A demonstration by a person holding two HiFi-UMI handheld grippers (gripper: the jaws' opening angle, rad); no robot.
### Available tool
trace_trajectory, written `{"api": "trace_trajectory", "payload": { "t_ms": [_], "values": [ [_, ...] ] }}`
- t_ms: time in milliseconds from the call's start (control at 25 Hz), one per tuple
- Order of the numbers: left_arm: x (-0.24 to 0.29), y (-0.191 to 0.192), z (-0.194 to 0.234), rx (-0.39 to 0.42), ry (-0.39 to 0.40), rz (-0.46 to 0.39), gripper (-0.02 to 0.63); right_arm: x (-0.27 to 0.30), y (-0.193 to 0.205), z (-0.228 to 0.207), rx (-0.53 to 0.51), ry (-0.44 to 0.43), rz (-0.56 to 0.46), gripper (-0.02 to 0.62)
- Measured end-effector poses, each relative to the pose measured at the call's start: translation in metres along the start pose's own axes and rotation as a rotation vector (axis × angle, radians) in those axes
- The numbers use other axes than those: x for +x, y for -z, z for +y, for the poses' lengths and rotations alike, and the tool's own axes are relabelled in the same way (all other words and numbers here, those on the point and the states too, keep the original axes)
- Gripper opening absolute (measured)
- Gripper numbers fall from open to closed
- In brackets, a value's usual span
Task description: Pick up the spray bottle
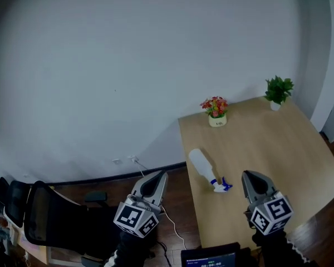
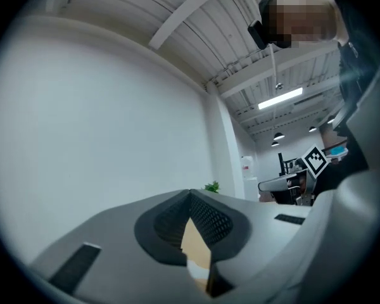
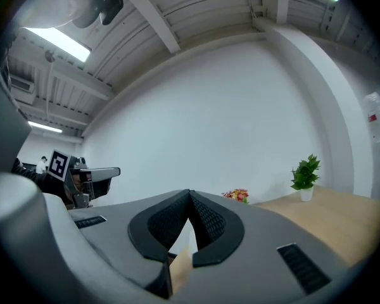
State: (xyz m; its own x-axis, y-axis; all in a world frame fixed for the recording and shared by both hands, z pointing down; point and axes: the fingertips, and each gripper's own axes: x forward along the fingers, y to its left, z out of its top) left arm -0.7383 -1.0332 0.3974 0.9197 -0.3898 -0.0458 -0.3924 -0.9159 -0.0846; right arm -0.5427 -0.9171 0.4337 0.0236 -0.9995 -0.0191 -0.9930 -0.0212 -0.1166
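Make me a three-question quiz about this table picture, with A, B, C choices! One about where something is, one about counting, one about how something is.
1. Where is the left gripper?
A over the table
B on the chair
C over the floor, beside the table

2. How many potted plants stand on the table?
A one
B two
C four

3. How is the spray bottle?
A lying on its side
B standing upright
C held in a gripper

Answers:
1 C, it hangs left of the table's edge.
2 B, red flowers and a green plant.
3 A, it lies flat on the wood, untouched.
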Motion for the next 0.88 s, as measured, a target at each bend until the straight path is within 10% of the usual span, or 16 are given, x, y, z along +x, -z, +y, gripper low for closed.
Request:
{"api": "trace_trajectory", "payload": {
  "t_ms": [520,880],
  "values": [
    [0.102,0.053,0.015,0.096,0.186,0.111,0.003,0.021,0.038,-0.037,0.029,0.107,0.006,0.000],
    [0.190,0.144,-0.009,0.481,0.734,0.330,0.029,0.057,0.087,-0.089,0.086,0.327,0.050,0.000]
  ]
}}
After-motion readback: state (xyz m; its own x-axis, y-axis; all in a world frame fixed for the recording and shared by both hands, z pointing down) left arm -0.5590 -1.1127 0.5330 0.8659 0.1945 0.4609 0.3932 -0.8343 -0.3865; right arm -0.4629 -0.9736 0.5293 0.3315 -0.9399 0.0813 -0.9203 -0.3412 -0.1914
